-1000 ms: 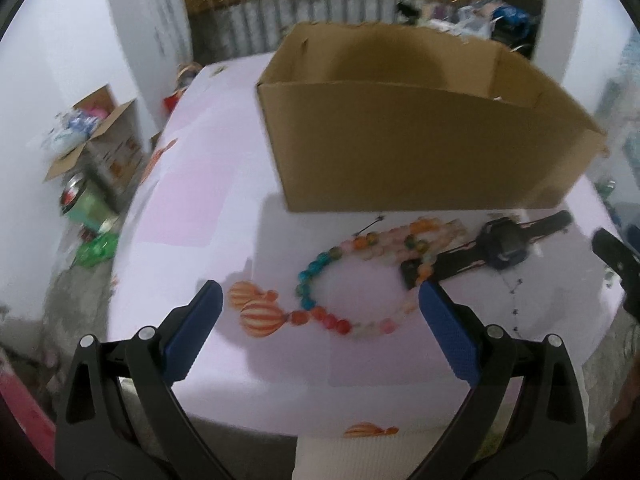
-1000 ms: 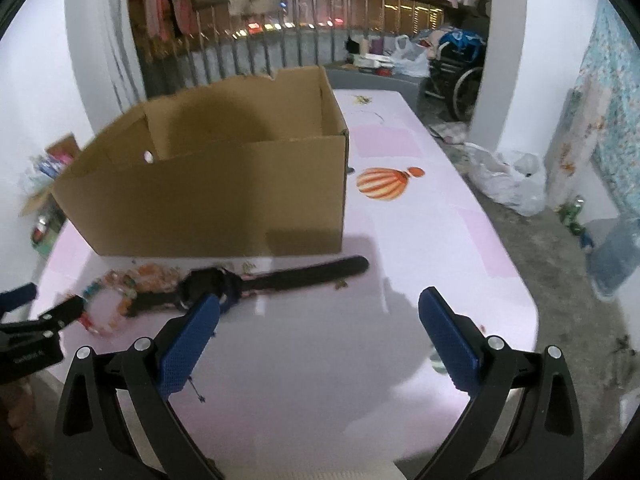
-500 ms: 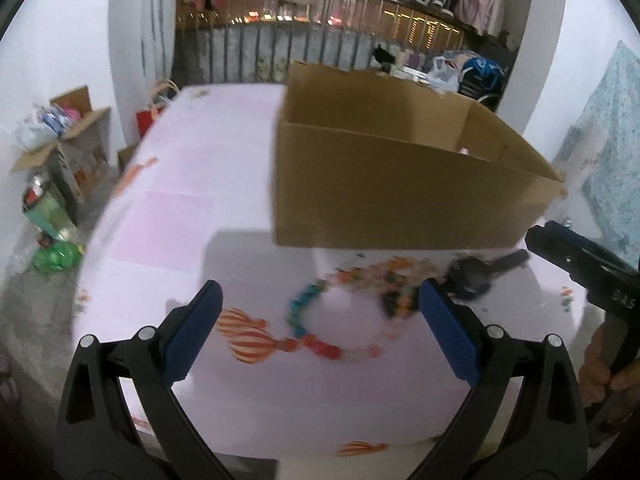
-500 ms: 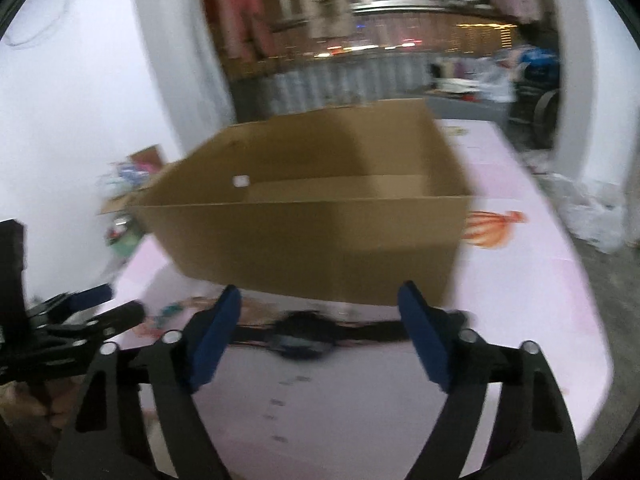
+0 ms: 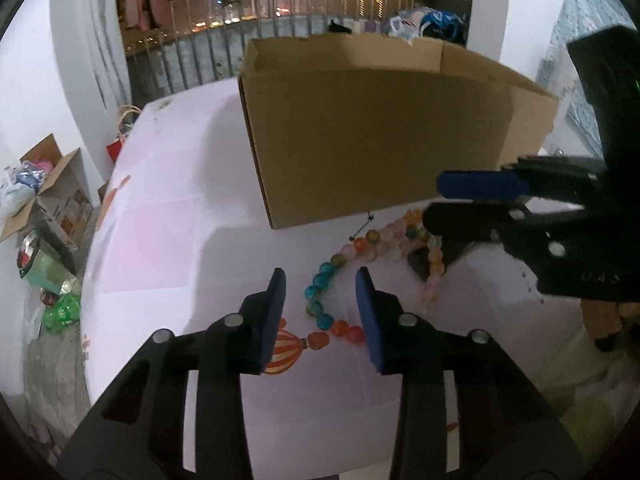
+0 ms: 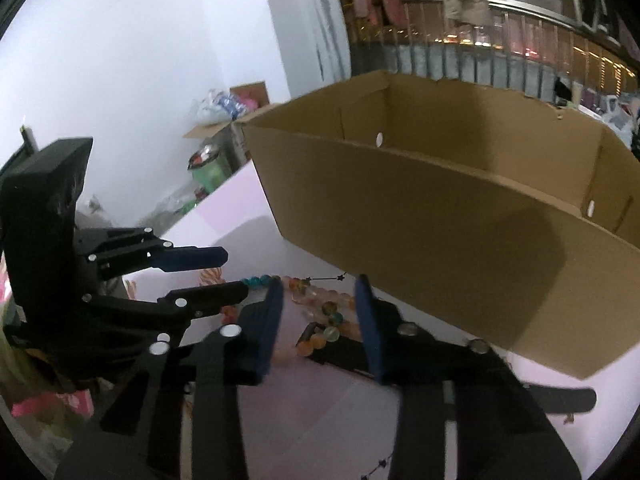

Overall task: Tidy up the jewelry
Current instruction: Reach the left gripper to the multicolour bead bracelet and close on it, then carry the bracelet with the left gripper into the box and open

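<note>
Over at the far left, beside the counter, an open carton of clutter sat on the floor with a green container near it. The counter itself wore a pale pink cloth printed with an orange hot-air balloon.

The left hand-held gripper hung low over the near edge, its blue pads partly apart and closing. The blue and orange end of the bead necklace lay on the cloth between them, but the pads were not pressing on the beads. The necklace curved away from there, up and to the right, its paler pink and orange beads running toward the foot of the big cardboard box, which stood open-topped on the counter behind.

Further right, the right hand-held gripper reached in from the side, turned so one jaw sat above the other. From its own camera, the right gripper had its jaws likewise part-open and closing, with loose beads and the end of a black wristwatch strap lying below the gap, nothing gripped. The rest of that black watch band stretched out to the right along the cloth, just in front of the box.
</note>
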The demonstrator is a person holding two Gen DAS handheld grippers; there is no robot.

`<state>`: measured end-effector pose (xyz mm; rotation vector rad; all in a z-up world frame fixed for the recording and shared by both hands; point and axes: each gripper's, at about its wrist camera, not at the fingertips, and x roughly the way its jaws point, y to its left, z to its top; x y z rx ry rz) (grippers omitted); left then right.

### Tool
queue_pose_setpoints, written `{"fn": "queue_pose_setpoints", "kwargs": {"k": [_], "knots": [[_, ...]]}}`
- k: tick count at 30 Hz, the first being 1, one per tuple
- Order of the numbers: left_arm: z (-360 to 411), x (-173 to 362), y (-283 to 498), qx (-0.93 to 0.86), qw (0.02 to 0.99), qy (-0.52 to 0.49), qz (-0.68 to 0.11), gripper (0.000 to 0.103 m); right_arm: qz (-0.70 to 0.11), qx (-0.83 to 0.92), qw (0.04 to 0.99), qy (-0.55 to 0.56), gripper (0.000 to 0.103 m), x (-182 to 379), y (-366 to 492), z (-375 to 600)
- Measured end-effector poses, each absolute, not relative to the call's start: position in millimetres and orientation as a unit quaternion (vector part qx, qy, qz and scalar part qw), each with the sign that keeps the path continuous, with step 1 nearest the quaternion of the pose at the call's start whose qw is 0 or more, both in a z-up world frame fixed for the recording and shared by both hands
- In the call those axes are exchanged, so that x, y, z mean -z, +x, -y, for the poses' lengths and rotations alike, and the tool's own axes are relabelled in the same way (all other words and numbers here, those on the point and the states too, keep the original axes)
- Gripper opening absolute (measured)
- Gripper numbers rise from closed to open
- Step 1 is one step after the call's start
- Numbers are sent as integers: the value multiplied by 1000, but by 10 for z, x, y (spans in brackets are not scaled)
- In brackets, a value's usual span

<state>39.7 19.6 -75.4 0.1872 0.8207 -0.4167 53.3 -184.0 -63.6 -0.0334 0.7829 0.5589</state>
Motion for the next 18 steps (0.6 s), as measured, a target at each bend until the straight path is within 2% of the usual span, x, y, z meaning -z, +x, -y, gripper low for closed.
{"fn": "queue_pose_setpoints", "kwargs": {"k": [2,5,15,18], "knots": [[-215,809,434,208,886,92,-405,23,-383,-271,882,-29,21,667,609,1738],[-230,868,469,216,879,91,-414,17,-398,-276,874,-38,17,723,653,1746],[-200,922,488,217,879,99,-413,15,-431,-269,861,-29,16,824,723,1770],[-185,921,477,213,882,100,-410,11,-429,-268,862,-34,12,869,766,1770]]}}
